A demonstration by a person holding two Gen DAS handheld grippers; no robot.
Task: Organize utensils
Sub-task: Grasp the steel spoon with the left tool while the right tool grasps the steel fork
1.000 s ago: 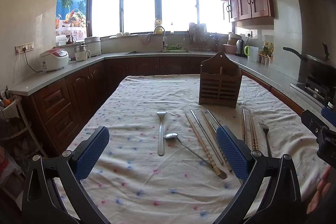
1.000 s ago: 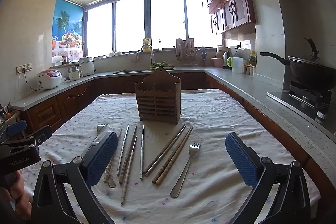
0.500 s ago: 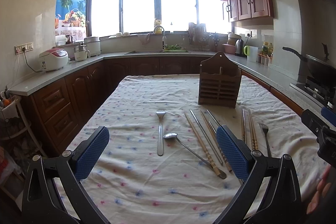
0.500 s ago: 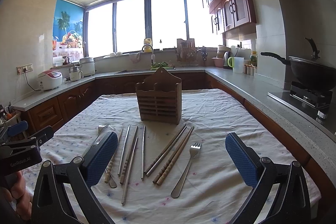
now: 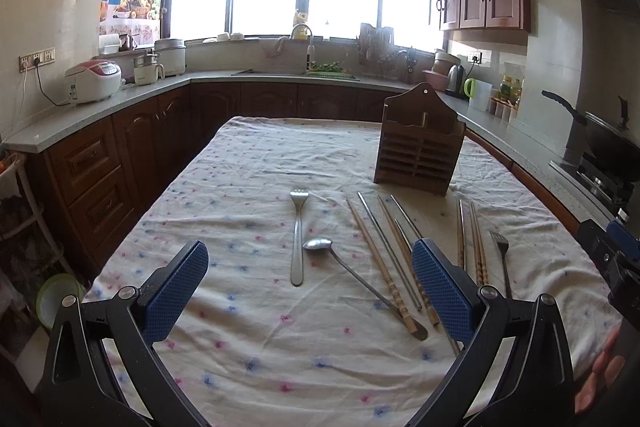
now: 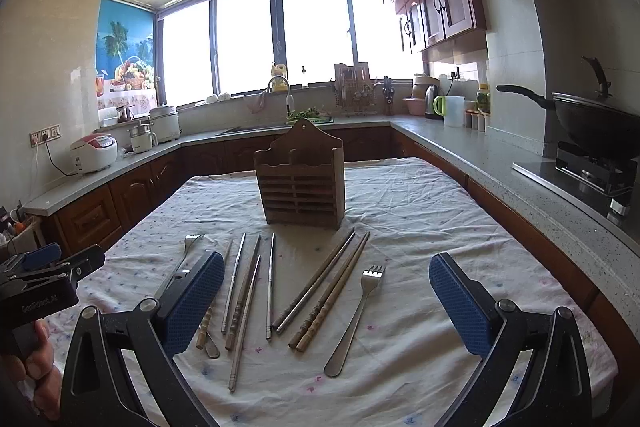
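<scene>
A brown wooden utensil holder [image 5: 420, 143] [image 6: 301, 183] stands upright on the cloth-covered table. In front of it lie a fork [image 5: 298, 235], a spoon [image 5: 352, 271], several wooden and metal chopsticks [image 5: 384, 255] [image 6: 248, 287], a further chopstick group [image 6: 324, 287] and a second fork [image 6: 356, 315] [image 5: 502, 259]. My left gripper [image 5: 310, 291] is open and empty above the near table, with the first fork and spoon between its fingers. My right gripper [image 6: 326, 301] is open and empty, above the second fork and chopsticks.
The table [image 5: 256, 167] wears a white dotted cloth. Kitchen counters run around it: rice cookers [image 5: 93, 82] at left, a sink [image 5: 296, 71] at the back, a black wok [image 6: 600, 119] on a stove at right. A gap separates table and counters.
</scene>
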